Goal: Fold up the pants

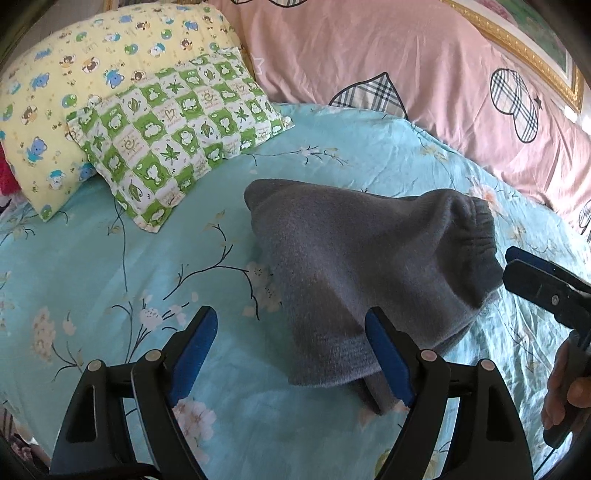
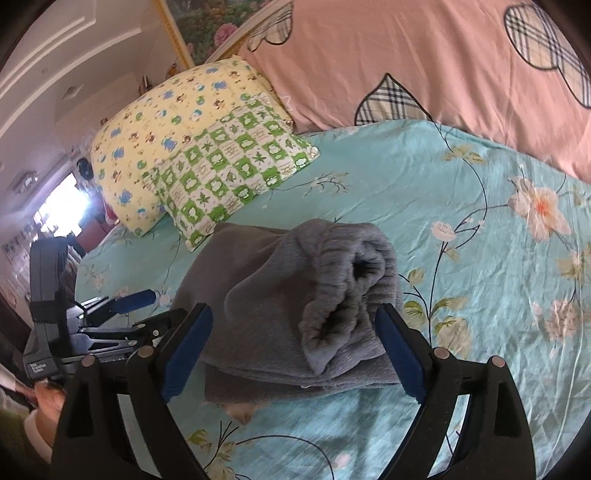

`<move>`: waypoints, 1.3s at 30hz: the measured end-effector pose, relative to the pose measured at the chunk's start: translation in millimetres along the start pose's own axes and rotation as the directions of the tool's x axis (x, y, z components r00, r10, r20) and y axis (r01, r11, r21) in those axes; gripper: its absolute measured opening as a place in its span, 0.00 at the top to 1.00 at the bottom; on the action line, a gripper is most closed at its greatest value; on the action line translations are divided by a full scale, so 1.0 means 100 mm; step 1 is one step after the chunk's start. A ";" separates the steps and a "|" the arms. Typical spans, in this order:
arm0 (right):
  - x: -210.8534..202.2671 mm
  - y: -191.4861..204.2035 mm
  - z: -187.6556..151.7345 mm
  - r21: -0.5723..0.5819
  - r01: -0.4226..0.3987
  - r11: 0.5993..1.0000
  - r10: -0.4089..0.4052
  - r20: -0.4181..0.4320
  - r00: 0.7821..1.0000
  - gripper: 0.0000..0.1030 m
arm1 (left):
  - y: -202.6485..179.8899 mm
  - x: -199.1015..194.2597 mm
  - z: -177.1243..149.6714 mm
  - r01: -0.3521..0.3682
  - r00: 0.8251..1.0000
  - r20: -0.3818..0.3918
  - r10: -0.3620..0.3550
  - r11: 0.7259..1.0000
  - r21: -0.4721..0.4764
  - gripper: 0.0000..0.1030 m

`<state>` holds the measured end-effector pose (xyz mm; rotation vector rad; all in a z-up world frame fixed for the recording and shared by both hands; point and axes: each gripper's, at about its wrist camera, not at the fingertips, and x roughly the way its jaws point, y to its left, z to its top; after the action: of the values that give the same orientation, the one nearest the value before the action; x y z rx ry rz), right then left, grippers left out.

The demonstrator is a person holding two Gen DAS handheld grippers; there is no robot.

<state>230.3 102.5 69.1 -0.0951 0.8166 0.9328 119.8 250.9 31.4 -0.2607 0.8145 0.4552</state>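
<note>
Grey fleece pants [image 1: 369,266] lie folded in a compact bundle on the turquoise flowered bed sheet [image 1: 110,277]. The elastic waistband faces the right wrist view, where the pants [image 2: 295,295] sit between the fingers. My left gripper [image 1: 291,332] is open, its right finger [image 1: 388,354] against the near corner of the bundle. My right gripper [image 2: 293,332] is open, just in front of the pants and holding nothing. The right gripper also shows at the right edge of the left wrist view [image 1: 535,280], and the left gripper shows at the left of the right wrist view [image 2: 122,306].
A green checked pillow [image 1: 177,140] leans on a yellow bear-print pillow [image 1: 74,92] at the head of the bed. A pink quilt with plaid hearts [image 1: 406,66] lies along the far side. A gold-framed picture [image 2: 207,26] hangs behind.
</note>
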 end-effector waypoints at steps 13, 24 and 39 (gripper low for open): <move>-0.07 0.22 -0.18 -0.080 0.032 0.996 -0.034 -0.021 0.999 0.06 | -0.03 -0.21 -0.20 -0.066 0.998 0.019 0.066 0.997 0.038 0.18; -0.07 0.33 -0.30 -0.135 0.044 0.990 -0.051 -0.049 0.997 0.05 | -0.01 -0.23 -0.37 -0.093 0.996 -0.008 0.094 0.994 0.056 0.18; -0.01 0.37 -0.38 -0.185 0.065 0.981 -0.081 -0.080 0.993 0.04 | 0.01 -0.17 -0.44 -0.092 0.995 -0.028 0.093 0.994 0.062 0.16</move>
<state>180.3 109.3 52.6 -0.3249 0.8020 0.9372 81.1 229.5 14.3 -0.1741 0.8719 0.5133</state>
